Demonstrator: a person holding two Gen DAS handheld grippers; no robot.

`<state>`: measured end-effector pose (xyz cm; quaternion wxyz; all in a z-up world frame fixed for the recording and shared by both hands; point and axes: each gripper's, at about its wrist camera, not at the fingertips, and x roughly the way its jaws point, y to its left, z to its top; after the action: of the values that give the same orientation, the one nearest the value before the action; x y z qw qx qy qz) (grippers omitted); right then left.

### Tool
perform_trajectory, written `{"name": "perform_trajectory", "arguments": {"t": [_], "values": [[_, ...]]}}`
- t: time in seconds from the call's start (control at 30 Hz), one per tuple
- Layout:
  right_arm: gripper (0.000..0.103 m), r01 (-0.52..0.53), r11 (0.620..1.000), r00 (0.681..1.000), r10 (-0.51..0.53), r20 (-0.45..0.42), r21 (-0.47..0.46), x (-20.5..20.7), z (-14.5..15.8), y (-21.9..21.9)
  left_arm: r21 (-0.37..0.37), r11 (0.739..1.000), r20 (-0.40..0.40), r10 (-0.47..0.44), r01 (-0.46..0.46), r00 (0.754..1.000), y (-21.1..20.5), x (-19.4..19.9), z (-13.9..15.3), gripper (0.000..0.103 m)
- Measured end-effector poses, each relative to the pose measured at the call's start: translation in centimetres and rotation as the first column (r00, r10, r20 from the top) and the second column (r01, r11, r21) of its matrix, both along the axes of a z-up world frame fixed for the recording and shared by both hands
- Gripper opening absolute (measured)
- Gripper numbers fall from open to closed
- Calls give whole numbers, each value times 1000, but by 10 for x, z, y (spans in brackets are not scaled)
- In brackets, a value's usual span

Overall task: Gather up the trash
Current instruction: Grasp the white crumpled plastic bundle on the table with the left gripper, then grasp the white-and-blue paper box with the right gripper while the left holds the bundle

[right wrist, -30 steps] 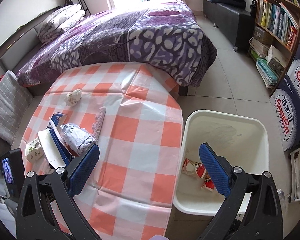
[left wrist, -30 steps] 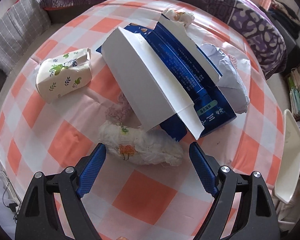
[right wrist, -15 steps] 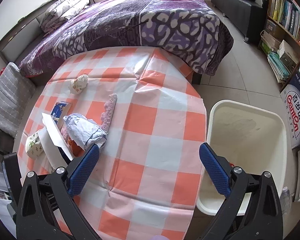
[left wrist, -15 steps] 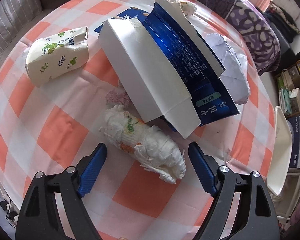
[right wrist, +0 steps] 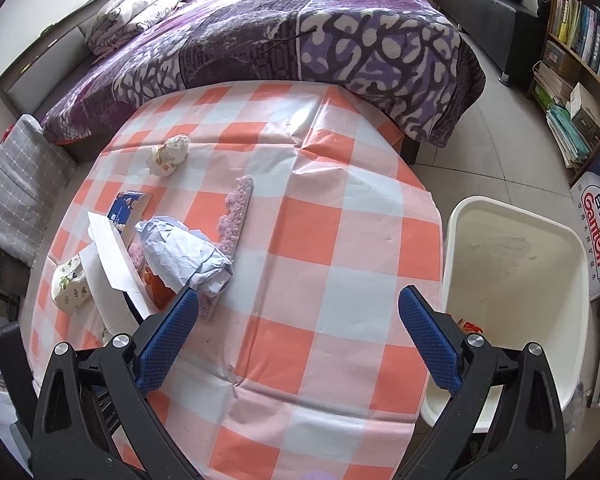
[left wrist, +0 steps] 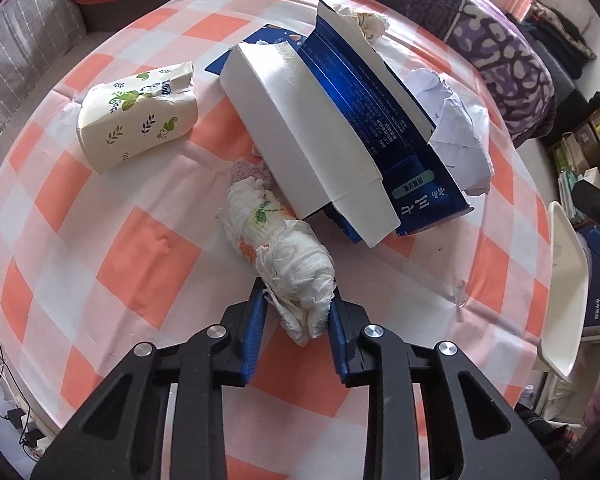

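Observation:
A crumpled white tissue wad (left wrist: 276, 236) with printed patches lies on the checked tablecloth (left wrist: 148, 256). My left gripper (left wrist: 298, 300) is closing on its near end, and both blue pads press into it. Beyond it lie a torn blue-and-white carton (left wrist: 308, 132), a flattened leaf-print paper cup (left wrist: 136, 116), crumpled white paper (left wrist: 456, 128) and a small wad (left wrist: 370, 22). My right gripper (right wrist: 298, 308) hangs open over the table's near right part with nothing between its fingers. The white bin (right wrist: 512, 248) stands on the floor to its right, with red scraps inside.
A pink lace strip (right wrist: 236, 216) lies mid-table beside the crumpled paper (right wrist: 184, 256). A bed with a purple quilt (right wrist: 300, 40) borders the table's far side. Bookshelves (right wrist: 580, 40) and a printed carton (right wrist: 596, 216) stand right of the bin. A grey cushion (right wrist: 16, 184) sits at left.
My left jaws have closed from wide open onto the near end of the tissue wad. My right gripper has shifted left from above the bin to over the table.

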<state>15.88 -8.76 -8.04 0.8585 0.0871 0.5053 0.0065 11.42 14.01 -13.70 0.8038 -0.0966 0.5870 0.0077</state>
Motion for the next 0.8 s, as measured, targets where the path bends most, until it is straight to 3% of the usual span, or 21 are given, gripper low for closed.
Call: {"name": "perform_trajectory", "arguments": {"t": [0.23,0.4,0.6,0.67,0.8], "values": [[96,-73,997,997,73,15,11,8,-7,24,-24,997,63,71,-70,995,27,-8,26,22],[96,-240,970,967,237,89,22,5,0,66,-24,990,140,142,-140,980,54,-13,58,22],[96,-430,890,883,449,135,-150,-4,-6,130,-41,975,217,223,-219,950,87,-25,93,22],[96,-446,873,874,472,112,-199,-3,-15,146,-50,969,228,246,-240,942,96,-30,99,22],[96,-455,870,879,473,61,-187,4,-33,164,-68,965,225,264,-255,938,107,-36,103,22]]}}
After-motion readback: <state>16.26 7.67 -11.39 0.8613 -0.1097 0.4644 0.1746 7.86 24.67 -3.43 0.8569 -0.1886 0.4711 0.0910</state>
